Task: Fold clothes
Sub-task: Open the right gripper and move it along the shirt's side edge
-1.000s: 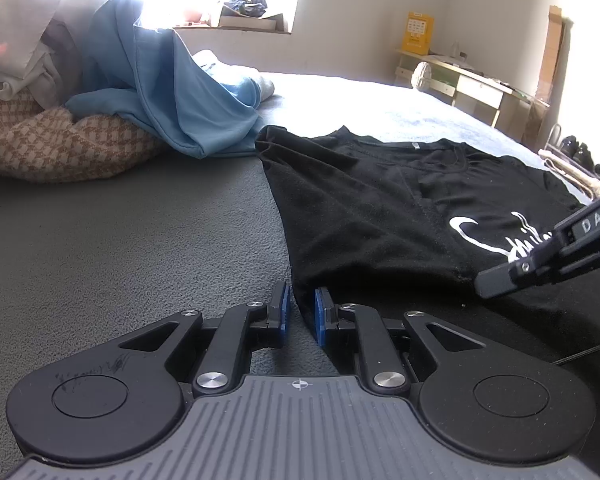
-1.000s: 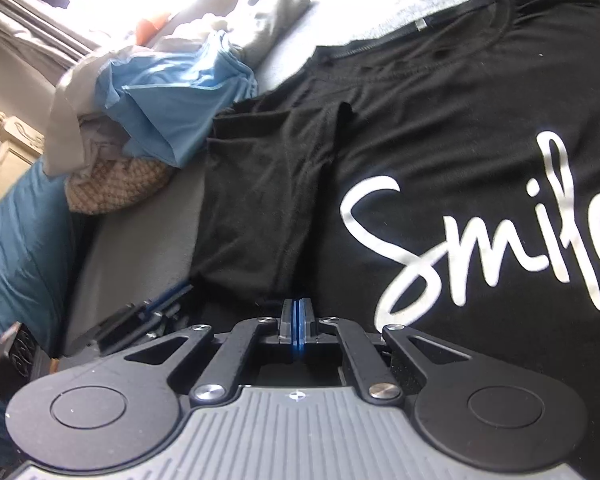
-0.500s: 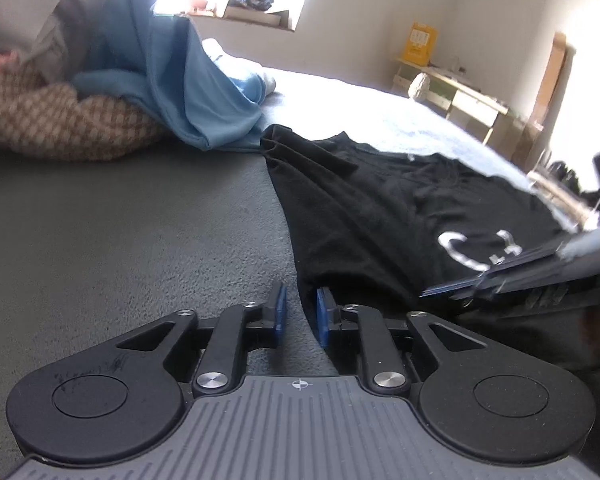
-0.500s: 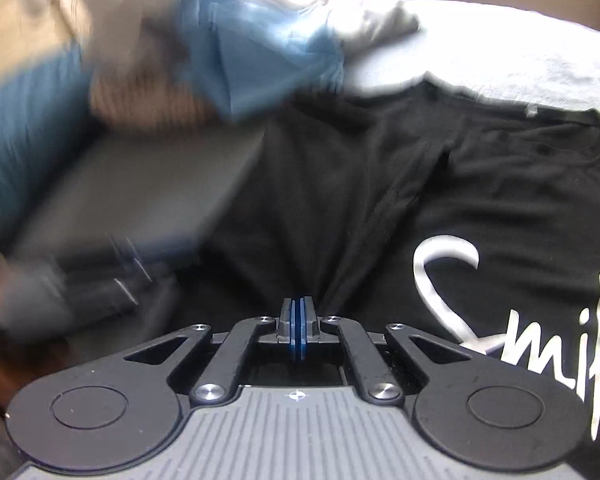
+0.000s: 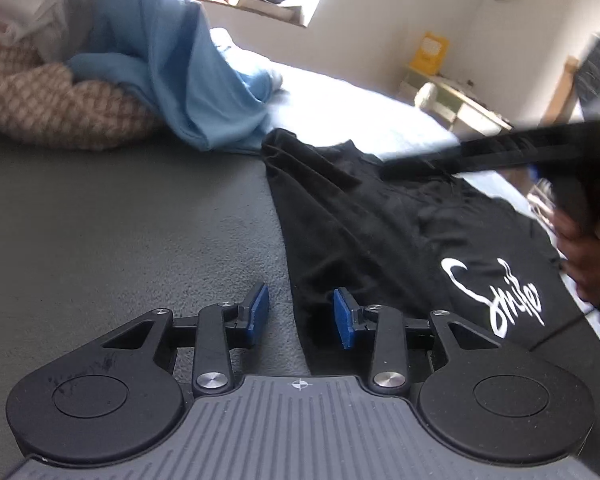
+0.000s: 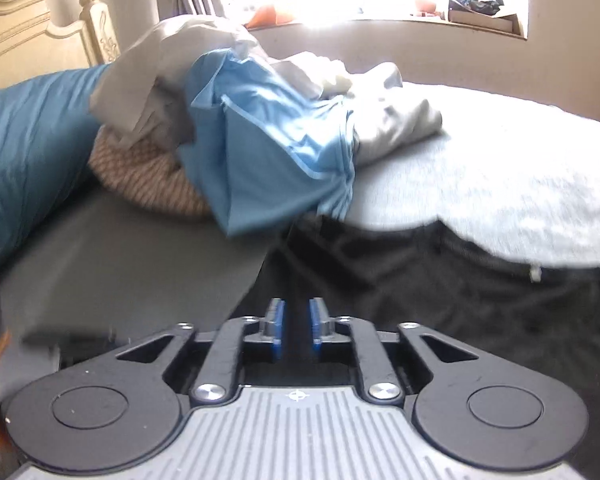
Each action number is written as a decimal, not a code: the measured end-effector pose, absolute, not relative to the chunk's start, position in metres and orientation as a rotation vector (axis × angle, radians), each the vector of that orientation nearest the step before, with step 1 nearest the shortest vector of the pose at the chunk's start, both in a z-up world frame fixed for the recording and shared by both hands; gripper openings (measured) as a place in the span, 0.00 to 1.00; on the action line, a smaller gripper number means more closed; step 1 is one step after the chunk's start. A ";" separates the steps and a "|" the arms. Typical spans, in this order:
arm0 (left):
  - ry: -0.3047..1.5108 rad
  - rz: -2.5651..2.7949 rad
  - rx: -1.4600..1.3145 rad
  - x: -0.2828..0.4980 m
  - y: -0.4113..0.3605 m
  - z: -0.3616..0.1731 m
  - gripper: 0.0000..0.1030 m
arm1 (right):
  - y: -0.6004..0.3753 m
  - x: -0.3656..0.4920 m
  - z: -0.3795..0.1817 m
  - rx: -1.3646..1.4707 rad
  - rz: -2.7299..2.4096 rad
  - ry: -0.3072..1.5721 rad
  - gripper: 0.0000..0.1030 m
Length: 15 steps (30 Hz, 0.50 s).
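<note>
With the black T-shirt point(image 5: 380, 236) spread at centre right on the bed point(image 5: 120, 220), both the left tool point(image 5: 301, 314) and right tool point(image 6: 297, 322) have just been parted, gripping nothing; a fresh edge grasp is judged due next.

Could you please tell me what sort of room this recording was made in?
Most likely a bedroom: a black T-shirt lies on a bed with a carved headboard, beside a pile of clothes.

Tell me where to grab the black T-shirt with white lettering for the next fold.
Pinch the black T-shirt at its folded long edge by the grey bedcover, coming in low from that side: the edge lies straight, free and slightly raised.
</note>
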State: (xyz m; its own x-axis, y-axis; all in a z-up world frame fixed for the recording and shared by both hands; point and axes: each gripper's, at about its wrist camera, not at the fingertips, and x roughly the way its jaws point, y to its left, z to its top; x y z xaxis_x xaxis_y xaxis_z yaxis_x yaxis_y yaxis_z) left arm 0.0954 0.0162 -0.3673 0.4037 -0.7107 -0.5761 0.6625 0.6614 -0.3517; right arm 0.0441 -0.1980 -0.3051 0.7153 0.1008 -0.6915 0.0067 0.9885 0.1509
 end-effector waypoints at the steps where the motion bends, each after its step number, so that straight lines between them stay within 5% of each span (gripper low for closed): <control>1: 0.761 -0.863 -0.076 0.095 0.017 -0.368 0.34 | -0.198 0.054 -0.305 0.134 0.063 0.765 0.23; 3: 0.754 -0.855 -0.072 0.093 0.017 -0.370 0.33 | -0.198 0.073 -0.308 0.105 0.080 0.760 0.29; 12: 0.745 -0.851 -0.058 0.089 0.021 -0.374 0.31 | -0.189 0.139 -0.329 0.012 0.138 0.828 0.29; 13: 0.744 -0.850 -0.056 0.088 0.021 -0.374 0.31 | -0.190 0.144 -0.333 0.020 0.138 0.850 0.27; 15: 0.742 -0.850 -0.059 0.087 0.022 -0.374 0.30 | -0.196 0.144 -0.335 0.063 0.136 0.847 0.00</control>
